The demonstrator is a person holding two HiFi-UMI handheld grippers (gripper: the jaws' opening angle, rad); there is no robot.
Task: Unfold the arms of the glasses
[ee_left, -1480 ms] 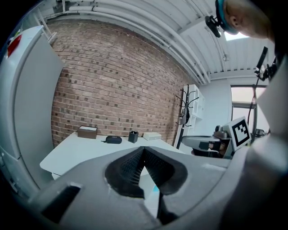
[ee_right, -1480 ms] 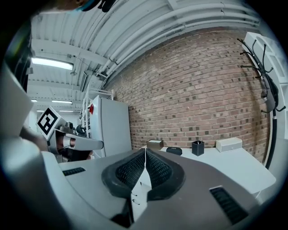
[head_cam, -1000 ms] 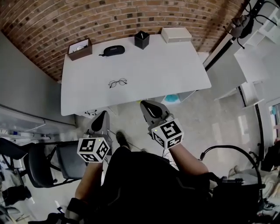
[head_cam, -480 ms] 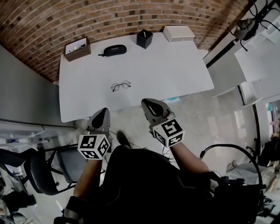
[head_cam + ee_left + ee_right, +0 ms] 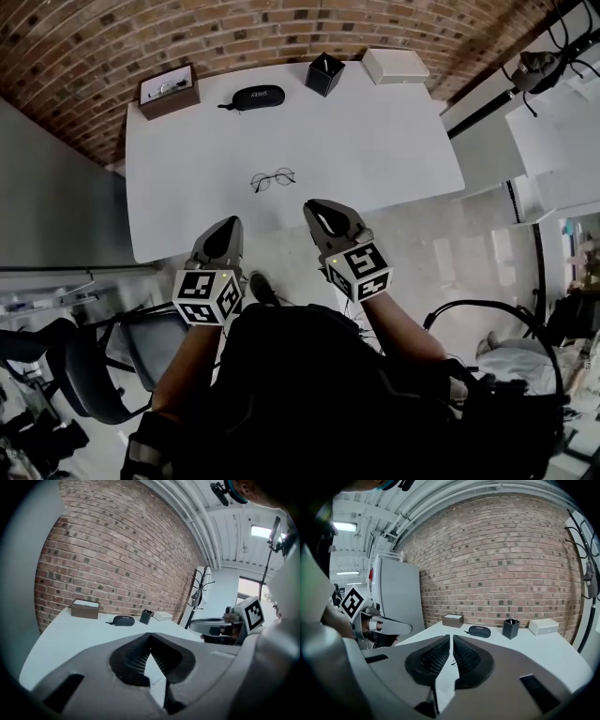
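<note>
White print on the black case (image 5: 257, 97) is too small to read.

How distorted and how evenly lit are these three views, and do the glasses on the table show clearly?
Head view: strong fisheye bows the table edges and brick wall; even light; glasses small but sharp. Left gripper view: dark round vignette, left gripper soft, ceiling light glares, glasses not seen. Right gripper view: same vignette, curved wall, far things crisp, glasses at most a faint sliver.

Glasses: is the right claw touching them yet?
Apart. Head view shows the right claw short of the glasses, white table showing between them.
</note>
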